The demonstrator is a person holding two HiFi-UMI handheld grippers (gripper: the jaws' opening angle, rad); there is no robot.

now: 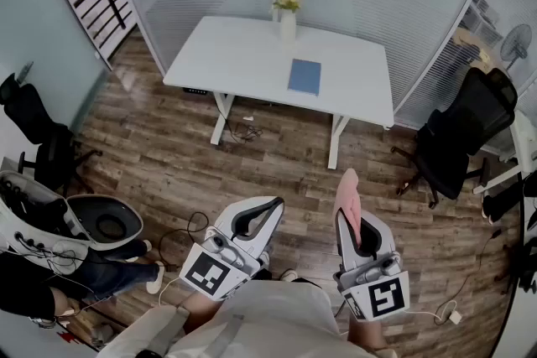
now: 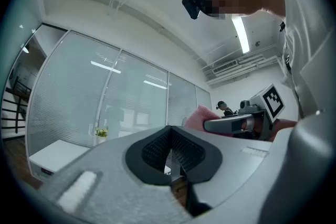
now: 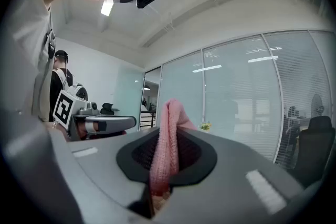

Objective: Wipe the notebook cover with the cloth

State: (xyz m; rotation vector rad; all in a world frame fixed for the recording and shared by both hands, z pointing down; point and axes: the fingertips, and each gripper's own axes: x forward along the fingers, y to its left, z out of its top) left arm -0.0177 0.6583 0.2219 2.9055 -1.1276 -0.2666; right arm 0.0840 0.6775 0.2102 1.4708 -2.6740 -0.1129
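The blue notebook [image 1: 304, 76] is lying flat on the white table [image 1: 226, 54], towards its right half and in front of a vase of yellow flowers [image 1: 288, 17], and it is sitting well apart from both tools, with open wooden floor [image 1: 277, 168] between. No wiping is going on yet; judging by that gap, the step in hand is the approach, with the cloth already picked up and the cover untouched. The pink cloth [image 1: 346, 190] is standing up out of the right gripper [image 1: 352, 220], whose jaws are clamping it in a folded strip between the black pads, so the cloth's free end is poking past the tips. The left gripper [image 1: 258, 218] is carrying nothing, and its own view is showing the jaws pressed together with only a thin slit between the pads. Both tools are being held low and close to the person's body, side by side, pointing forward and somewhat upward rather than down at the table. The next move is likely calling for walking up to the table, tipping the right gripper downward and laying the cloth's loose end flat on the cover, perhaps with the left gripper steadying the notebook's edge.
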